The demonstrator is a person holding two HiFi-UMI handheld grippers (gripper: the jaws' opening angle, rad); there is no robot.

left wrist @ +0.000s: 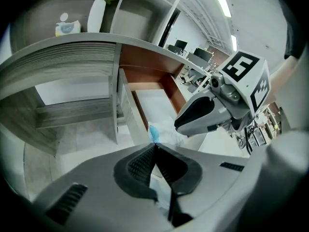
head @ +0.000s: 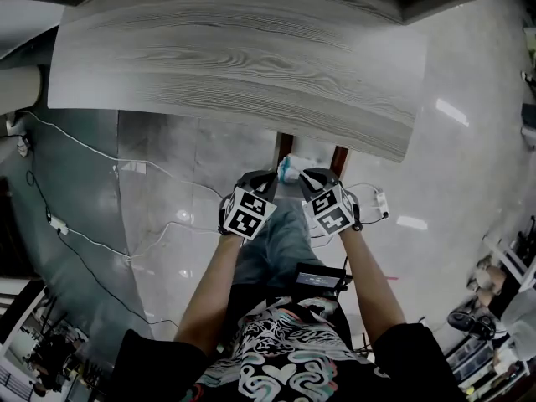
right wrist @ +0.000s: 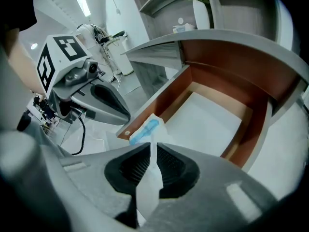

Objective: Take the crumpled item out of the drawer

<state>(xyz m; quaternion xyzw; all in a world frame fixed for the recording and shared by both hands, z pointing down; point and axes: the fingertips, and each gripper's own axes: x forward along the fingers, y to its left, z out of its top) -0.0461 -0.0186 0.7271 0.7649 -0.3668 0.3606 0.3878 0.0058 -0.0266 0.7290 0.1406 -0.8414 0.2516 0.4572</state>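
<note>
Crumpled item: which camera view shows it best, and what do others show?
The right gripper view: the crumpled item, white with blue, stands pinched in the right gripper's fingers. The left gripper view shows little beyond its blue tip; the head view, a small pale patch.

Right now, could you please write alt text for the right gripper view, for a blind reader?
The right tool is shut on a crumpled white-and-blue item, with an open drawer behind it, brown walls and white bottom. The left tool is close by at the left.
</note>
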